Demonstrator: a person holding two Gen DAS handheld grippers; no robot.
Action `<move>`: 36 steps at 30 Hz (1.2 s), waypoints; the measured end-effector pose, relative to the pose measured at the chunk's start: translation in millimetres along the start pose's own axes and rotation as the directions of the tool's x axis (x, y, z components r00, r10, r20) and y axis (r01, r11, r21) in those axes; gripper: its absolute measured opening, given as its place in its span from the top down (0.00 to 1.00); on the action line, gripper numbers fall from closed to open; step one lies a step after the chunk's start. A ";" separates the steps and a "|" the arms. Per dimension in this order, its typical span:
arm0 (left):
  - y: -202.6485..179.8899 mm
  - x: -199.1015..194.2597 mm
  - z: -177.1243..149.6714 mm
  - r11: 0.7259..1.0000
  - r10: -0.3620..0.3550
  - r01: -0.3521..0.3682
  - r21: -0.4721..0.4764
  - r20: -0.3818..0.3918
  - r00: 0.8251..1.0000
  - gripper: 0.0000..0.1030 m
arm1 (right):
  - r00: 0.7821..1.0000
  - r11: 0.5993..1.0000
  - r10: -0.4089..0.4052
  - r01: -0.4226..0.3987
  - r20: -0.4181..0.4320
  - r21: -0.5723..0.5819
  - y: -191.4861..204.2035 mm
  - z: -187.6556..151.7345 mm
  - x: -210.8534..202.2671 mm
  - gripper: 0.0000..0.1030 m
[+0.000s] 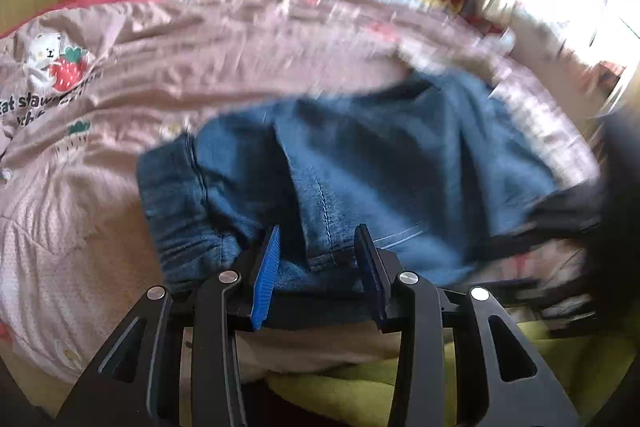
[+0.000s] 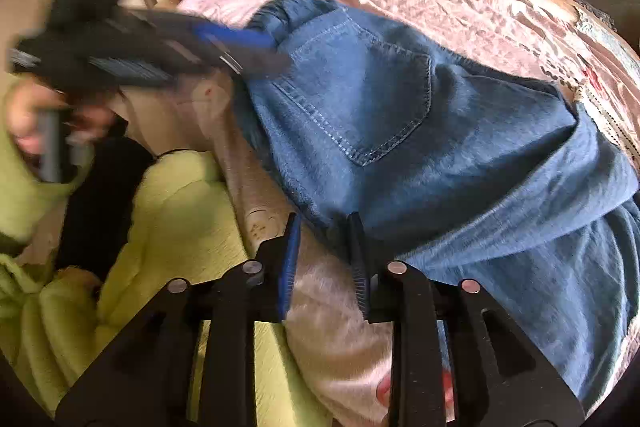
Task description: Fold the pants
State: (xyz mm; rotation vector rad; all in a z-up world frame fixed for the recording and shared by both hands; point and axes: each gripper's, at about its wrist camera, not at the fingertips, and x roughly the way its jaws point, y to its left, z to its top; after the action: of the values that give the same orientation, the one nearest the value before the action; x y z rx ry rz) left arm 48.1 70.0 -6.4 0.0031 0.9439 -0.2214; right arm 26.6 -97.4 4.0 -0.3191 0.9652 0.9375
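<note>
Blue jeans (image 2: 400,131) lying bunched on the pink printed bedspread (image 1: 200,39), back pocket up, near the bed's edge beside a person's green sleeve (image 2: 180,219). Left gripper (image 1: 316,259) partly parted with a denim fold between the blue pads, contact unclear. Right gripper (image 2: 324,251) narrowly parted at the jeans' near edge, one pad touching denim, bedspread showing between, nothing clamped.

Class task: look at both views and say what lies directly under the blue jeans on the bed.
Under the jeans a pink printed quilt spreads out on all sides, with a strawberry design showing further along it. The part of the quilt beneath the denim is covered, so anything lying there cannot be seen.
</note>
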 end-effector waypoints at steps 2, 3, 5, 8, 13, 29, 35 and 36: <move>3.7 10.7 -6.1 1.000 0.000 0.000 -0.007 -0.008 1.000 0.65 | 0.999 1.000 -0.008 0.007 0.038 0.027 -5.1 1.2 -13.3 0.76; 4.6 12.1 -8.4 1.000 -0.006 0.006 -0.009 0.003 1.000 0.65 | 0.998 0.999 -0.017 0.015 0.055 0.038 -7.9 2.7 -16.2 0.74; 5.4 11.9 -11.2 1.000 -0.004 0.004 0.005 0.011 1.000 0.65 | 0.995 0.998 -0.041 0.036 0.088 0.057 -13.7 8.1 -15.9 0.73; 7.8 12.6 -13.9 1.000 -0.011 0.011 0.004 0.017 1.000 0.65 | 0.998 0.994 -0.034 0.027 0.062 0.109 -25.2 16.1 3.1 0.71; 8.8 15.8 -14.3 1.000 -0.023 0.023 -0.004 0.025 0.999 0.65 | 0.998 0.984 -0.034 0.042 -0.046 0.173 -41.4 6.4 39.0 0.69; -14.2 -37.6 -5.8 1.000 -0.019 0.017 0.018 0.142 0.990 0.40 | 0.983 0.962 -0.128 0.091 0.130 0.256 -68.3 4.5 -33.9 0.50; -31.2 -52.5 5.2 0.998 -0.059 0.054 0.032 0.171 0.983 0.29 | 0.952 0.930 -0.249 0.184 0.178 0.319 -91.9 4.6 -67.2 0.40; -34.3 -52.7 6.3 0.997 -0.067 0.061 0.038 0.173 0.983 0.28 | 0.947 0.924 -0.263 0.192 0.184 0.332 -96.3 4.8 -70.8 0.39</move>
State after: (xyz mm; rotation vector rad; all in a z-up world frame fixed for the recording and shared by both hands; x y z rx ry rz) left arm 16.8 45.7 42.8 -0.0164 0.7666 -0.2922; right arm 89.8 -188.4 49.1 -0.0531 0.8293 0.5807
